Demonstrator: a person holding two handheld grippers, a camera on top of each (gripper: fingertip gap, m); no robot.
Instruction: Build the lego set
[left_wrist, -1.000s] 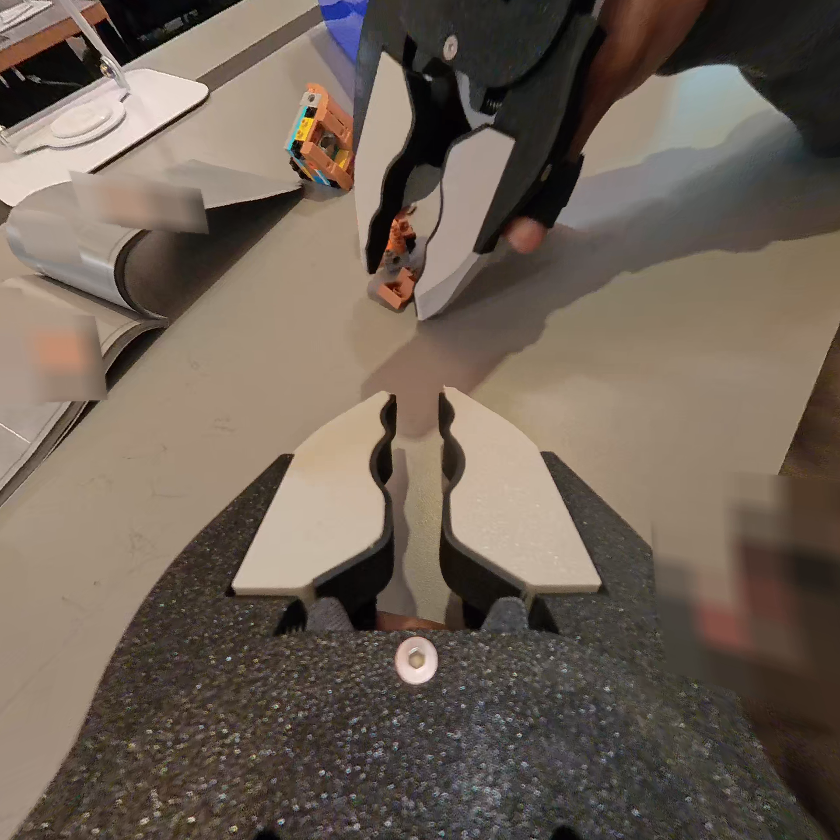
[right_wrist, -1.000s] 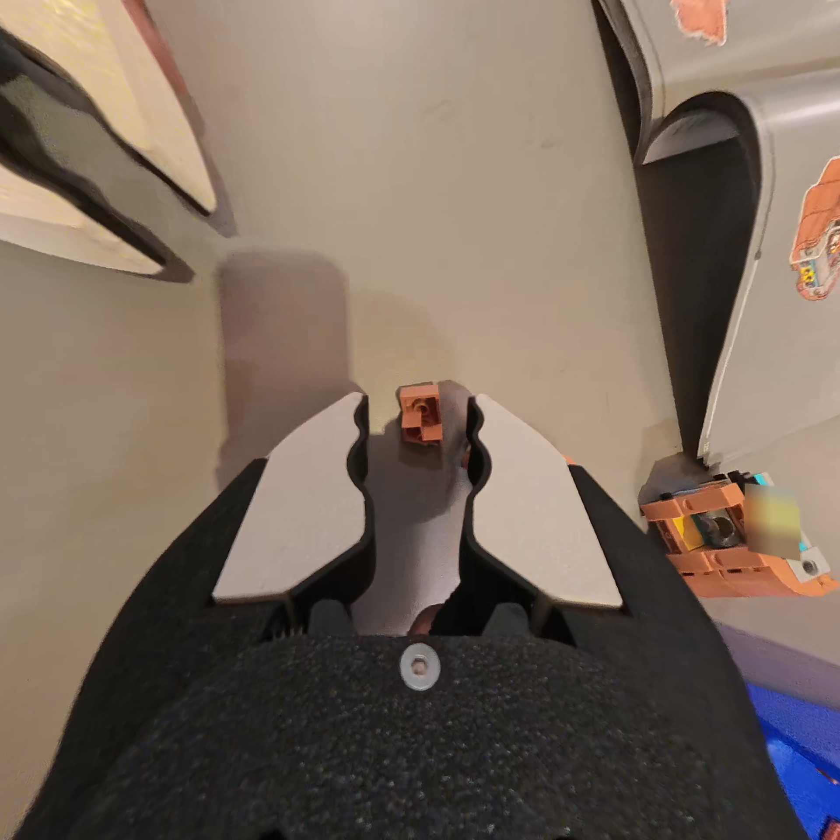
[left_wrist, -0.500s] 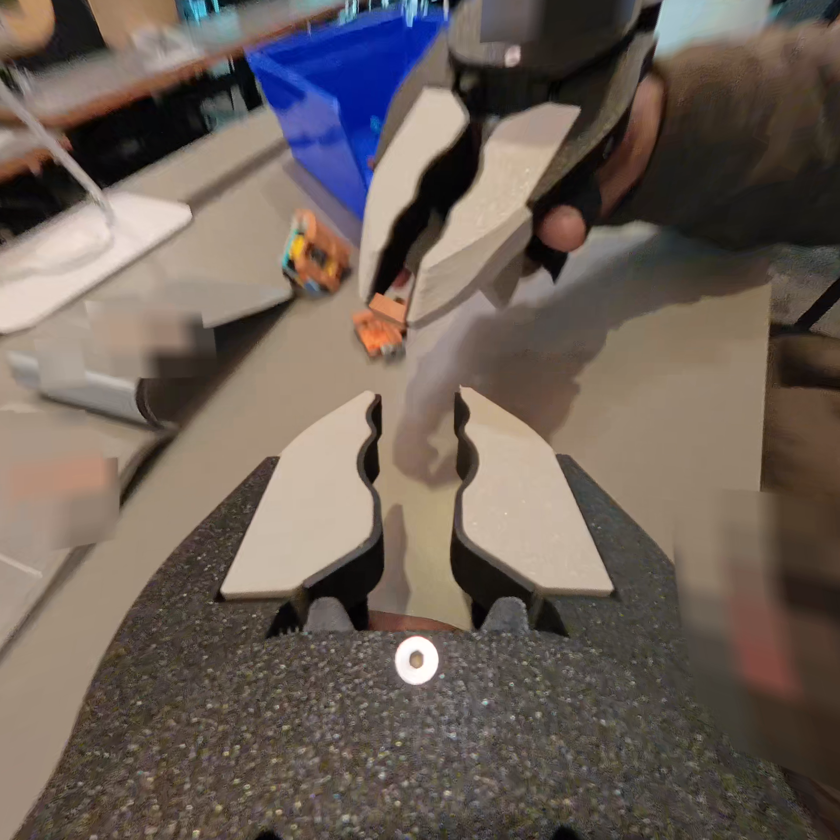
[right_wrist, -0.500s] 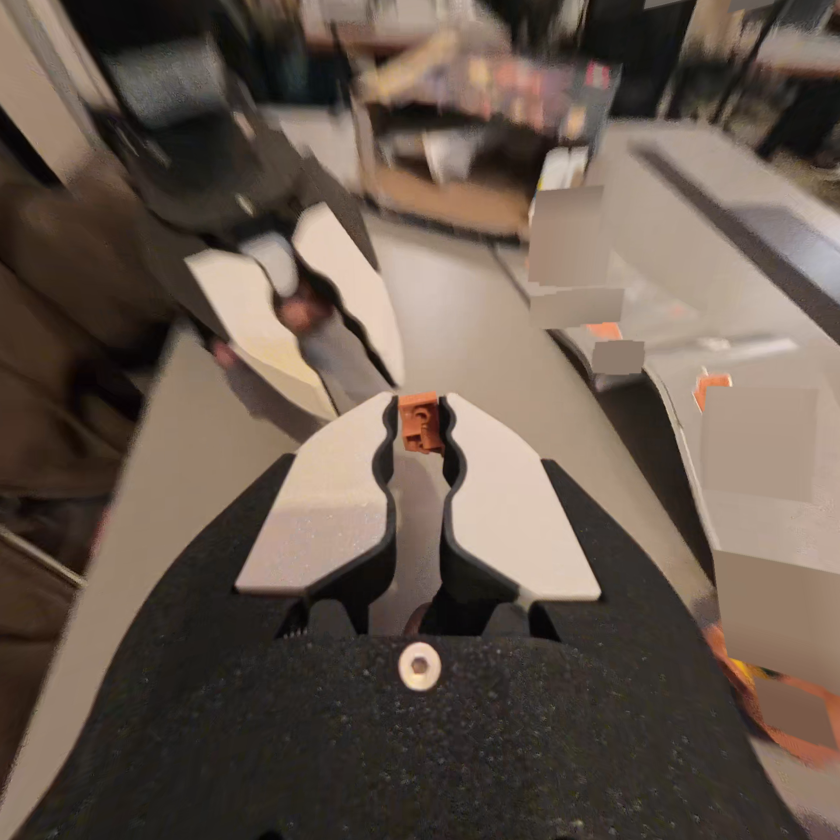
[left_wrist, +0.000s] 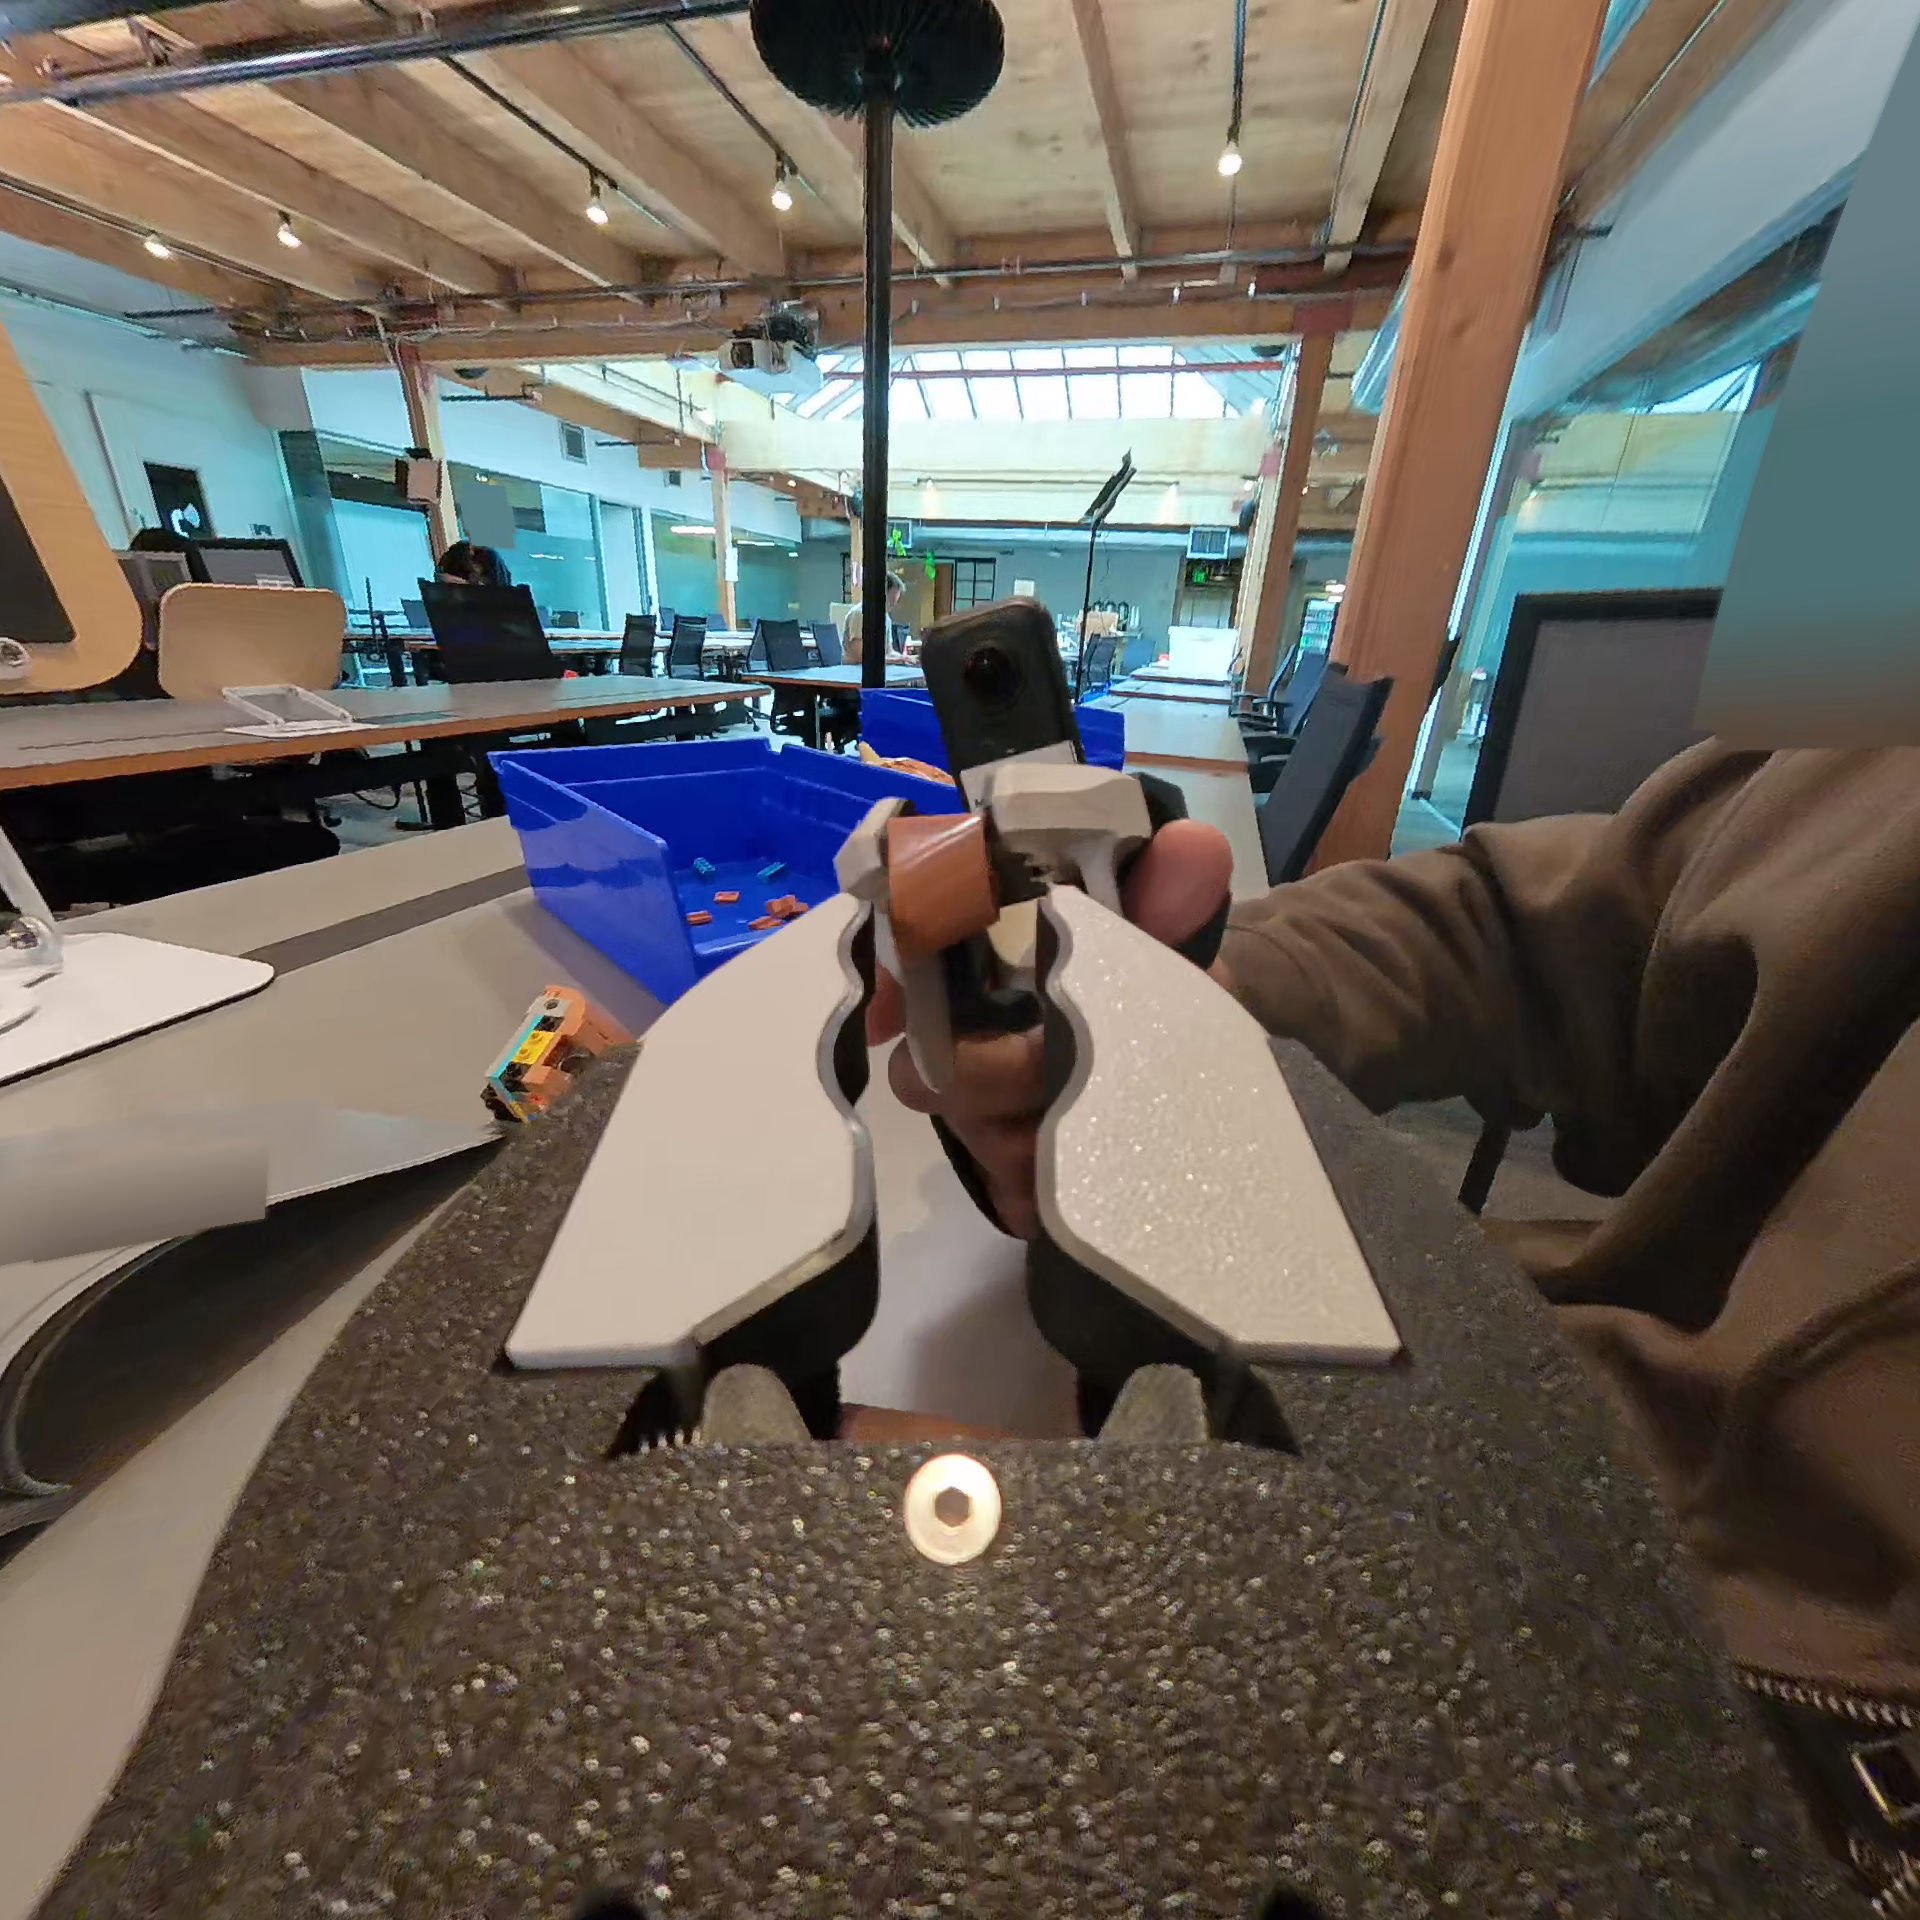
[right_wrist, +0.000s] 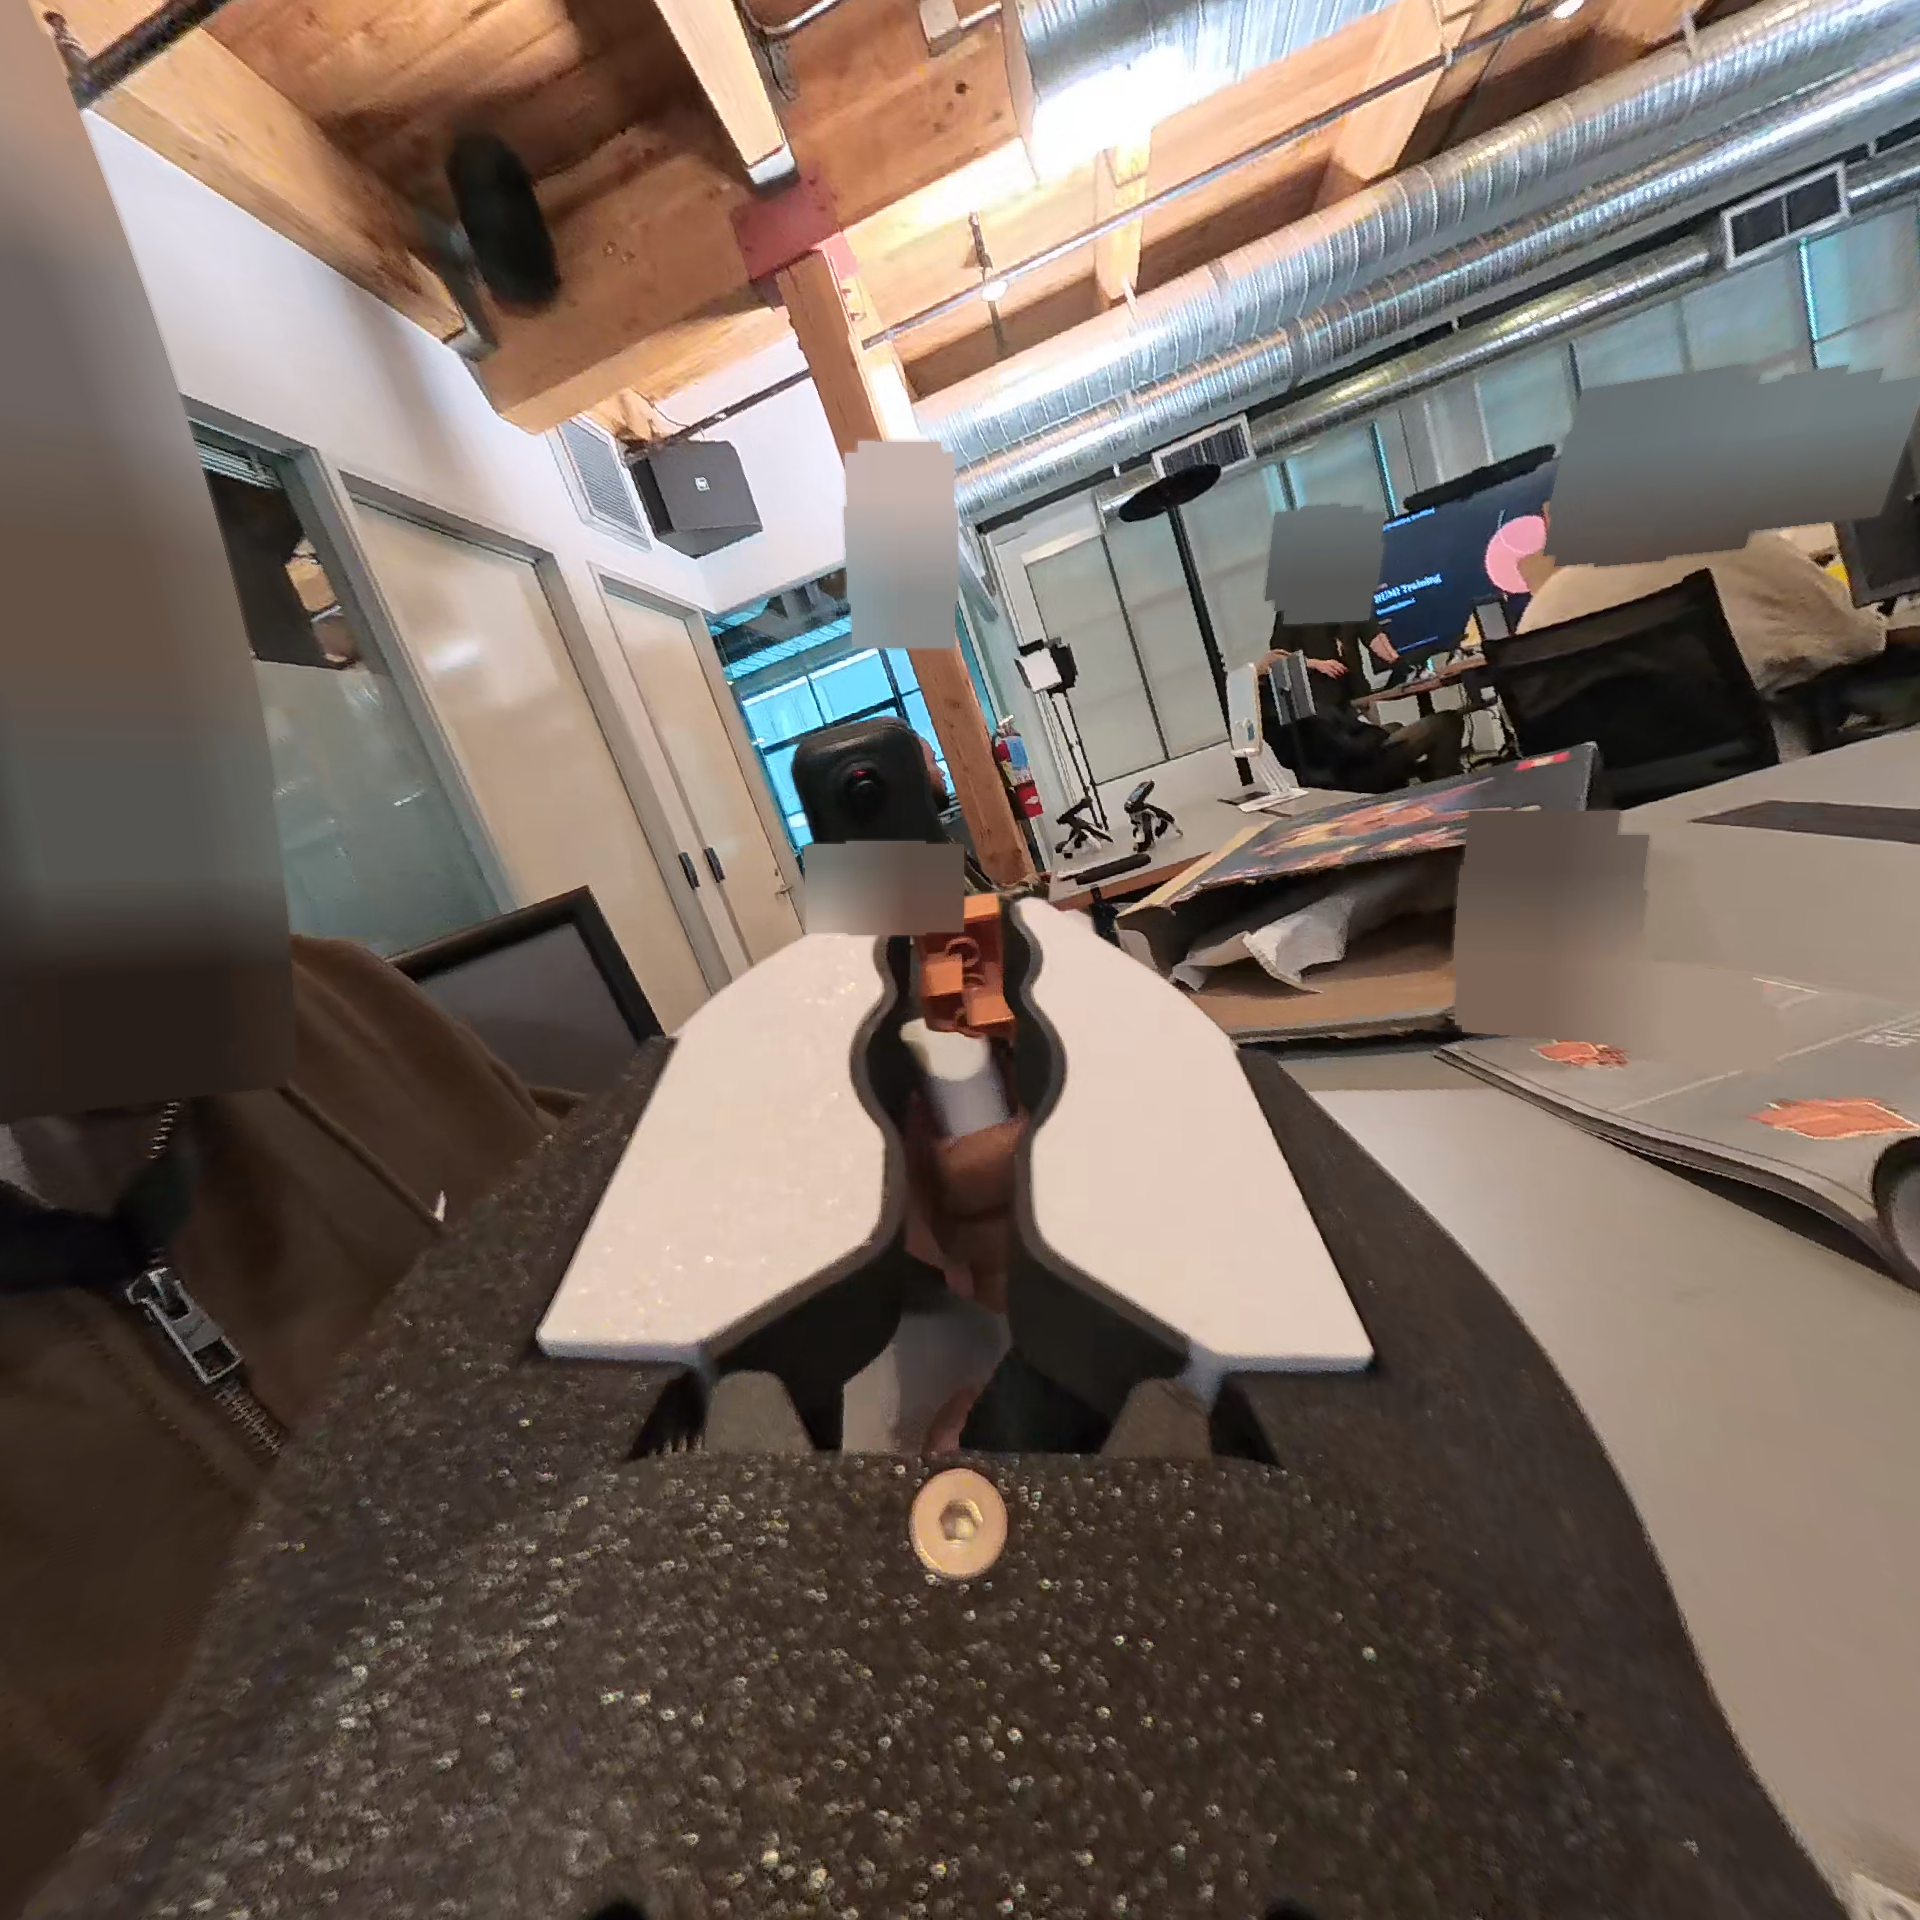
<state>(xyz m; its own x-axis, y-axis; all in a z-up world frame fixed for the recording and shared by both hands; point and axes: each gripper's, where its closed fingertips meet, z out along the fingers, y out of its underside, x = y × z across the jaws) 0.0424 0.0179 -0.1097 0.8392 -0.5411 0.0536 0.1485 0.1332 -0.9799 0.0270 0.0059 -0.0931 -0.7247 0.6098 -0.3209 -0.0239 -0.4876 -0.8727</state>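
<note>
My right gripper (right_wrist: 961, 935) is shut on a small orange-brown brick (right_wrist: 966, 977) and holds it up in the air. In the left wrist view the right gripper (left_wrist: 987, 883) faces me head-on with the brick (left_wrist: 935, 883) between its tips. My left gripper (left_wrist: 956, 914) is open and empty, with its tips just in front of the brick and the right gripper's fingers. A partly built orange, yellow and teal model (left_wrist: 540, 1049) lies on the grey table (left_wrist: 364, 987), left of my left gripper.
A blue bin (left_wrist: 613, 842) with several small loose pieces stands behind the model. An open instruction booklet (right_wrist: 1714, 1122) lies on the table to the right, with a cardboard box (right_wrist: 1351, 894) behind it. A white stand base (left_wrist: 114, 997) is at the left. Both grippers' tips are close together, under 4 cm apart.
My right gripper closed on the brick and lifted it off the table. Both grippers rose and turned to face each other, and now nearly meet at the tips.
</note>
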